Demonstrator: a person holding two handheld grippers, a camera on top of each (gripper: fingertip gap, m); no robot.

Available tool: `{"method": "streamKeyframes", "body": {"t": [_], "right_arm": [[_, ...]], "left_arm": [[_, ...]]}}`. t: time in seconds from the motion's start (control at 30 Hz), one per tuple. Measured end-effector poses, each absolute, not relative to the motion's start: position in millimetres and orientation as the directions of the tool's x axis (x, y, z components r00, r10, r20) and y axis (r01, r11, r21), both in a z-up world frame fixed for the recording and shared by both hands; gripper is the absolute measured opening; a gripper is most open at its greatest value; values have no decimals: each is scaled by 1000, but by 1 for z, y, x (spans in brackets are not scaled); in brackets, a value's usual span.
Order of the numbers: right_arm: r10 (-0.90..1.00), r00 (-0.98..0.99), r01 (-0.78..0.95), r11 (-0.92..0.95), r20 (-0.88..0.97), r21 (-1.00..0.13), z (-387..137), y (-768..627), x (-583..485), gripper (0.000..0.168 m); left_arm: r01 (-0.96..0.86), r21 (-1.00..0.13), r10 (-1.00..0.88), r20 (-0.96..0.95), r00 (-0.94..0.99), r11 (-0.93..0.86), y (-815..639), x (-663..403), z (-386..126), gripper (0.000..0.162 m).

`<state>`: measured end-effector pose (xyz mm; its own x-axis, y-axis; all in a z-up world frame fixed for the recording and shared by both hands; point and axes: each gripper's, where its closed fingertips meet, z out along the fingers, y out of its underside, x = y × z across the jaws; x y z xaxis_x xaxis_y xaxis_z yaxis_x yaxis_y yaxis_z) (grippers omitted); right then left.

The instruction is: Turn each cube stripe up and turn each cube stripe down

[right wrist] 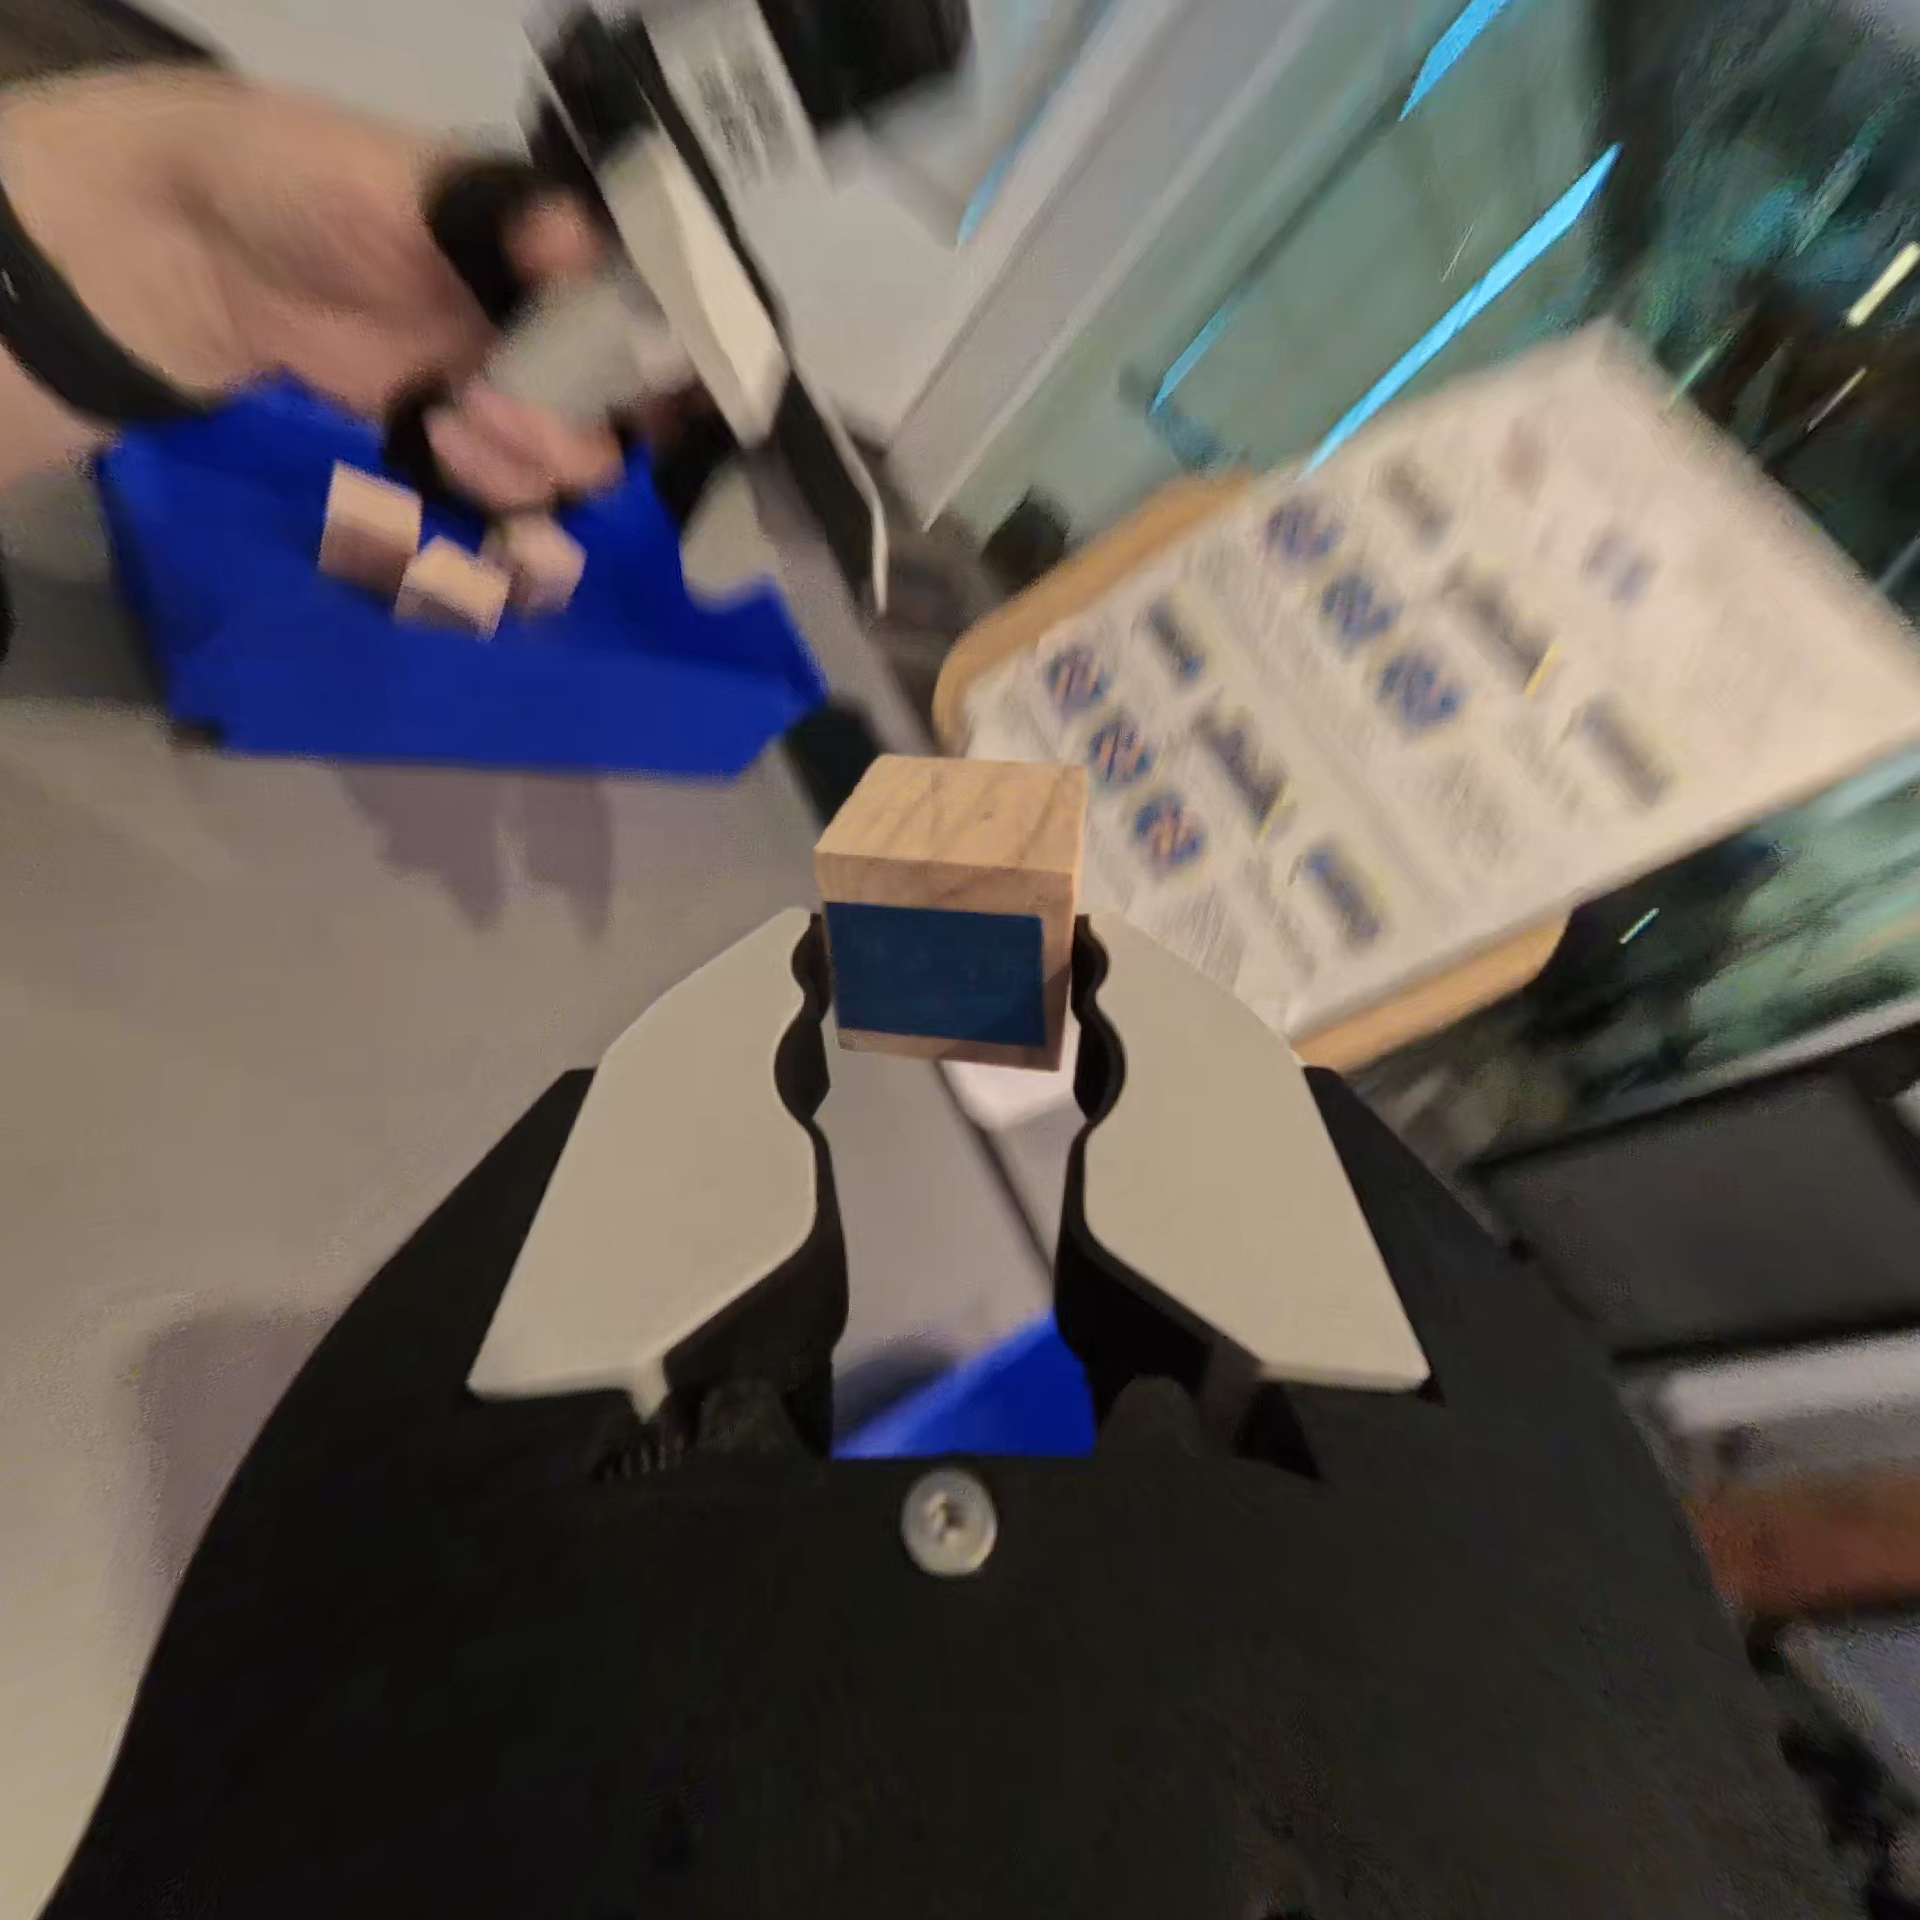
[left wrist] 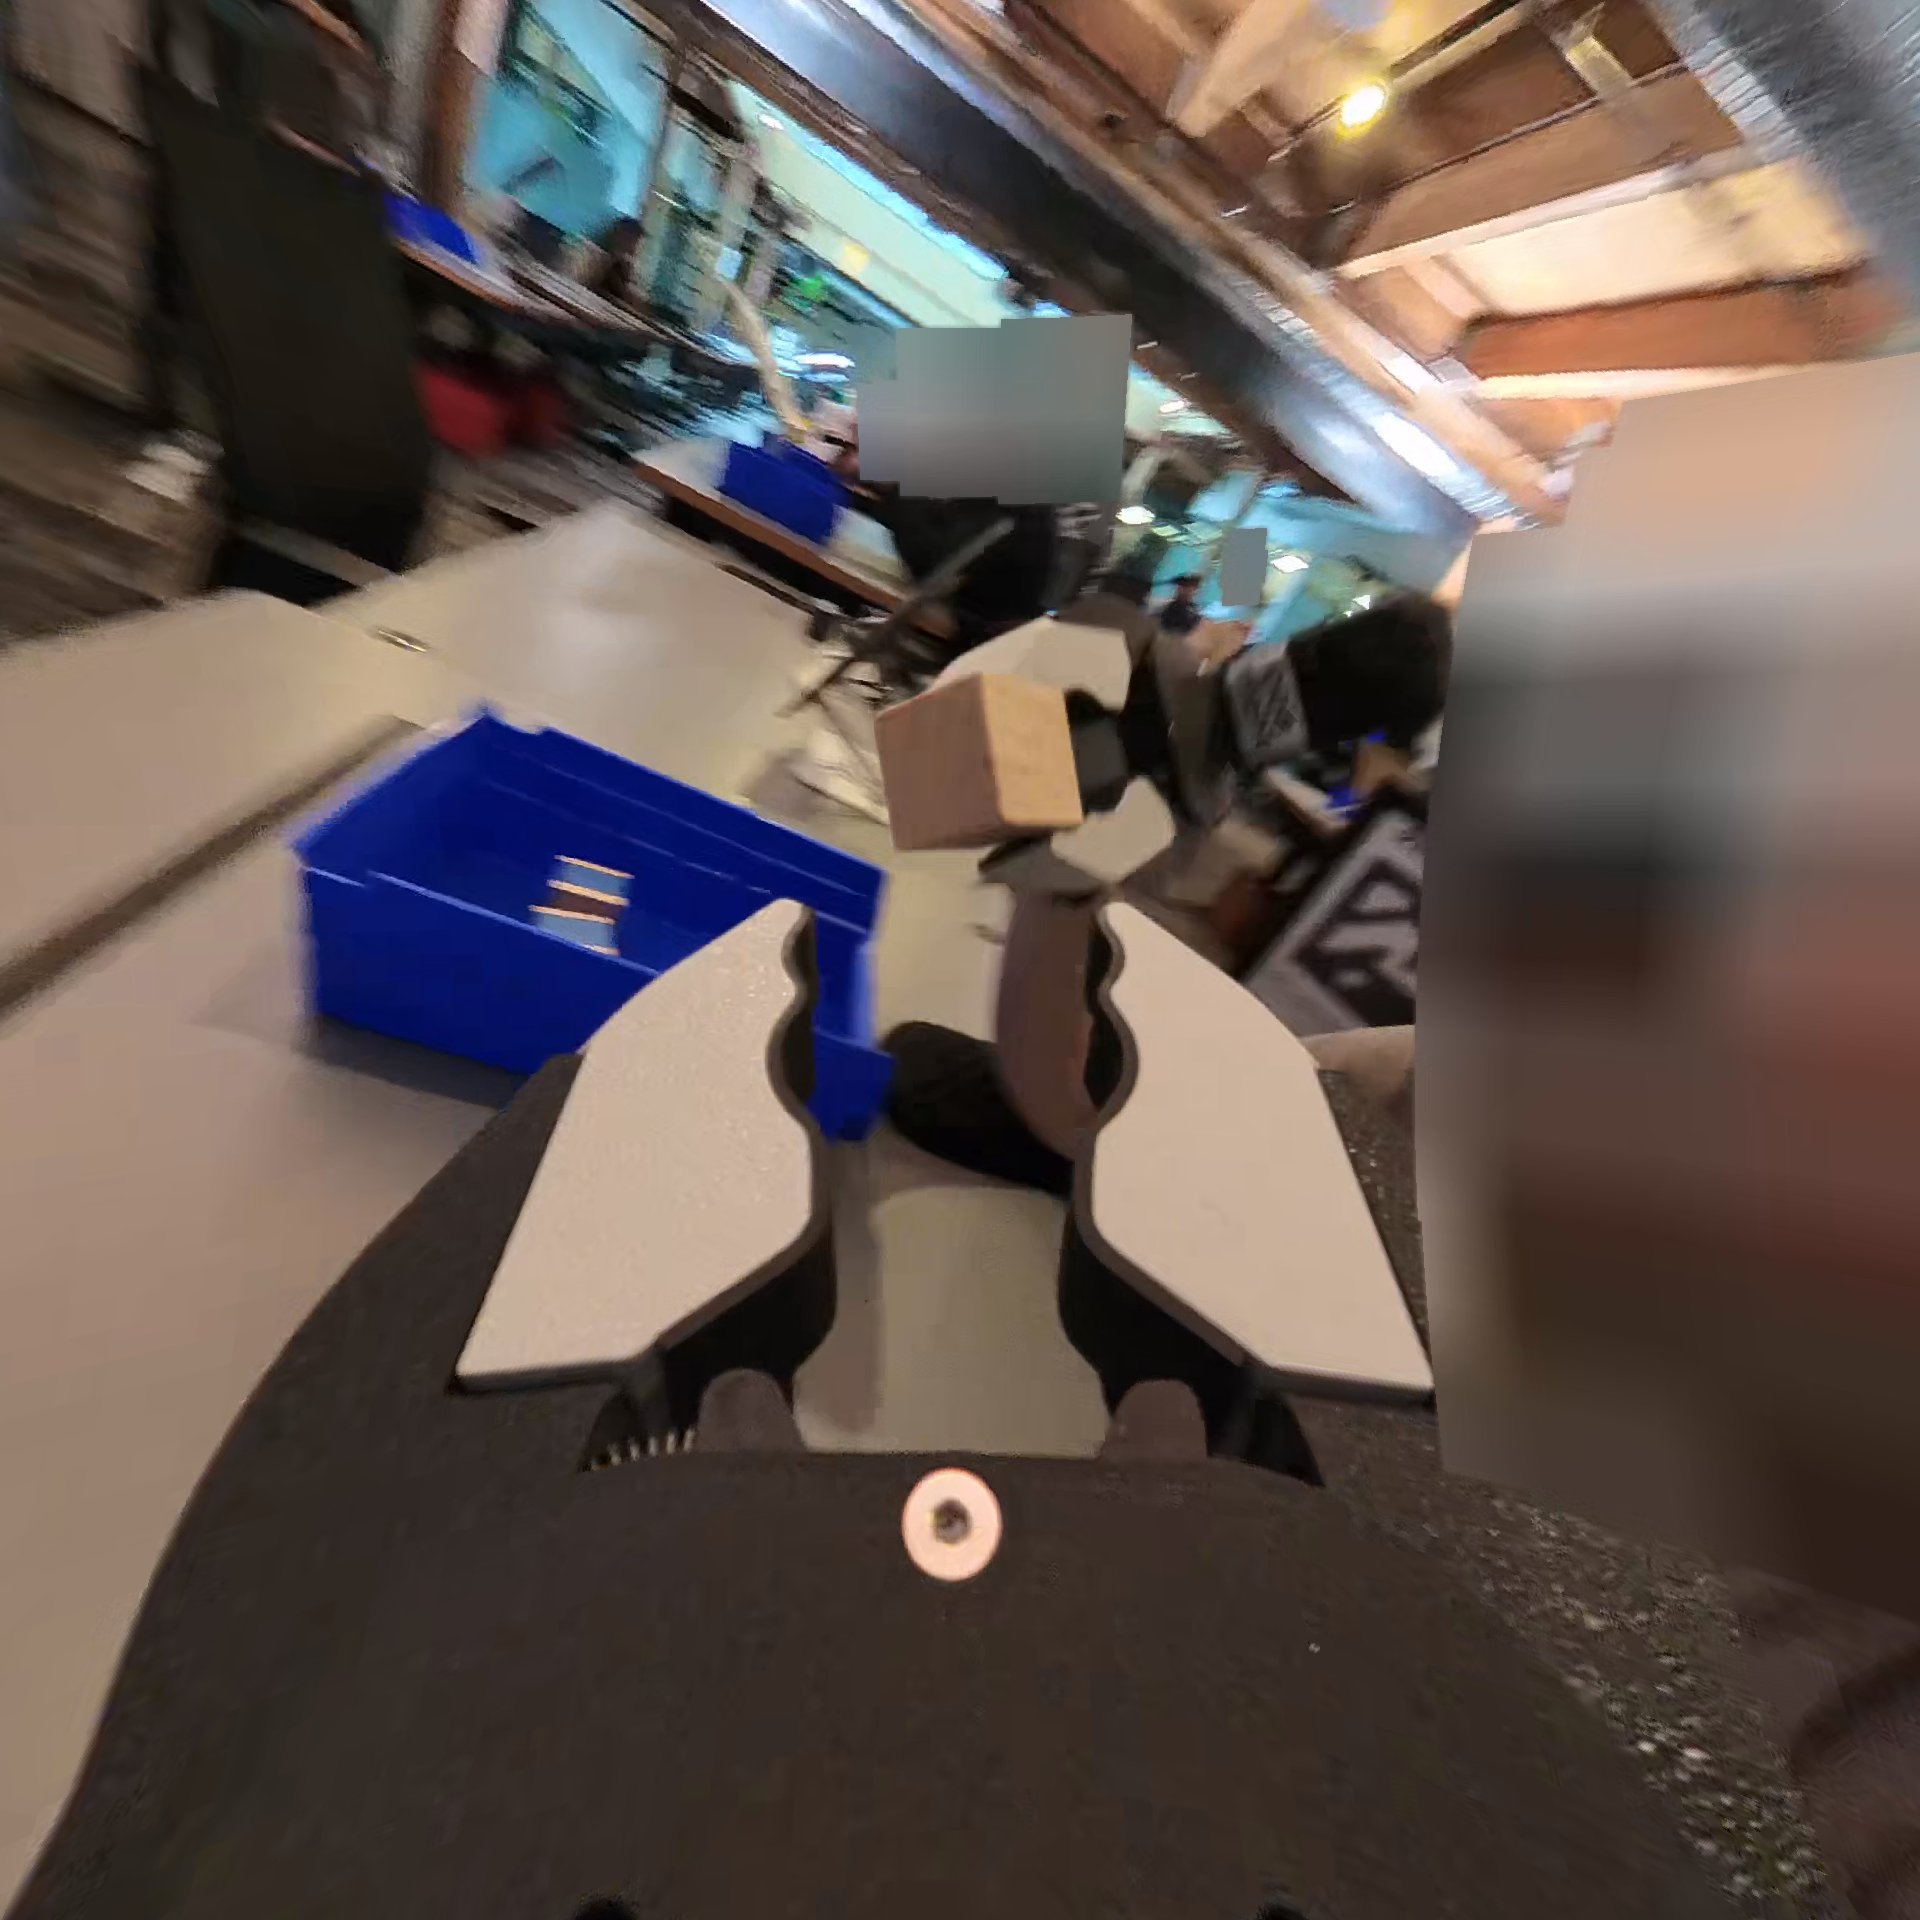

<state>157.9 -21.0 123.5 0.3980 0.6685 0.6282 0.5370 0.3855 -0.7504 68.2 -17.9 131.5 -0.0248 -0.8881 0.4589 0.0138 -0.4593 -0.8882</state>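
My right gripper [right wrist: 951, 971] pinches the cube [right wrist: 951, 914], stripe [right wrist: 938, 971] facing me; left gripper [left wrist: 951, 971] spread, empty, bin [left wrist: 436, 935] to its left.

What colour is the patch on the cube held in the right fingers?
Blue, on the pale wooden cube; clearest in the right wrist view.

Held cube [right wrist: 951, 914]: pale tan wood, visible grain; face toward right gripper [right wrist: 951, 987] covered by dark blue patch with thin wood border. Right gripper fingers [right wrist: 675, 1174]: light grey plates over black body. Left gripper [left wrist: 951, 966]: same grey on black. Bin [right wrist: 468, 675] left of held cube: bright blue; cubes inside [right wrist: 369, 535] pale wood. Table [right wrist: 260, 1039] under bin: light grey. Board [right wrist: 1455, 675] right of held cube: white, blue marks, tan wood edge.
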Motion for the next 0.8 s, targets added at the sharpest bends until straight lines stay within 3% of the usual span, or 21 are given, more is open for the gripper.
{"method": "streamKeyframes", "body": {"t": [0.03, 0.13, 0.23, 0.37, 0.5, 0.63, 0.8], "right_arm": [[720, 415, 573, 269, 557, -774, 117, -15, 183, 45], [725, 564, 649, -92, 396, -755, 78, 22, 260, 45], [798, 558, 729, -340, 229, -593, 2, 46, 300, 46], [896, 415, 853, -322, 160, -411, -70, 59, 308, 46], [939, 325, 874, -253, 113, -415, -100, 65, 295, 46], [938, 325, 911, -277, 118, -304, -127, 71, 308, 46], [937, 328, 914, -282, 122, -292, -136, 78, 305, 45]], "left_arm": [[9, -916, -915, 402, 29, -402, -18, 64, 134, 49], [-23, -958, -955, 281, 93, -285, -29, 57, 142, 49], [-37, -969, -963, 239, 122, -245, -35, 56, 146, 49], [-66, -967, -966, 240, 101, -247, -44, 60, 145, 47], [-115, -964, -967, 227, 113, -240, -46, 65, 137, 47], [-154, -953, -964, 245, 106, -259, -46, 70, 128, 47], [-184, -946, -961, 248, 123, -268, -44, 72, 122, 47]]}}
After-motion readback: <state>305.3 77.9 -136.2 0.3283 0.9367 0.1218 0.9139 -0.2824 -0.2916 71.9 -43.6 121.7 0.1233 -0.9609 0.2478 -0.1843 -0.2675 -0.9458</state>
